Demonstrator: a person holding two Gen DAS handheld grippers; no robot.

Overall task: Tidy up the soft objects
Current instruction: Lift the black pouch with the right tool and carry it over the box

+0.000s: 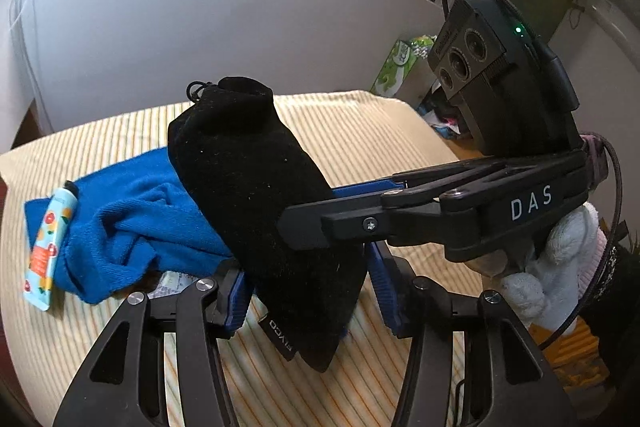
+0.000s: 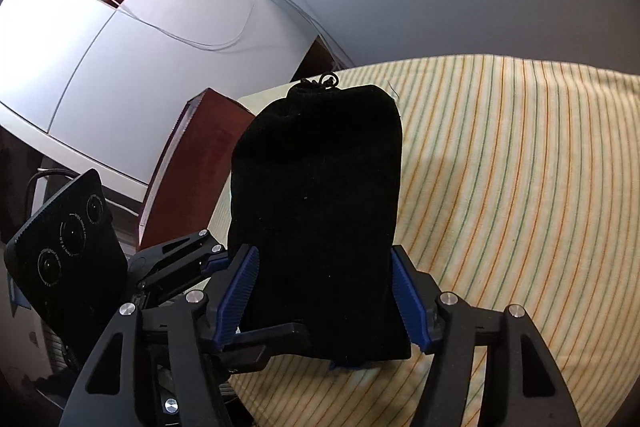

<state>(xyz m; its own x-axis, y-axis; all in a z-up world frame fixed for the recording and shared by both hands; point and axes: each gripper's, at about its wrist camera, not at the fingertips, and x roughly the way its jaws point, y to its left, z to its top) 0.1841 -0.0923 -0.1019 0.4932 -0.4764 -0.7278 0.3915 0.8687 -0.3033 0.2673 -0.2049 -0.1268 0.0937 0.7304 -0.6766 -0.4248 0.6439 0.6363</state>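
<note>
- Holding the black pouch [image 1: 256, 195] upright above the striped bench [image 1: 380, 131], both claws grasp it: left claw [image 1: 308, 291] at its base, right claw [image 2: 324, 295] from 3 o'clock.
- Keep both grips steady; blue towel [image 1: 132, 219] lies at 9 o'clock.

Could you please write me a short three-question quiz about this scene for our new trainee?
1. True or false: the black velvet drawstring pouch sits between the fingers of both grippers.
2. Which item lies beside the crumpled blue terry towel? A) a scissors B) a small printed cream tube C) a mug
3. Fill in: the table is covered by a ______ cloth.

Key: 1 true; 2 B; 3 striped
</note>
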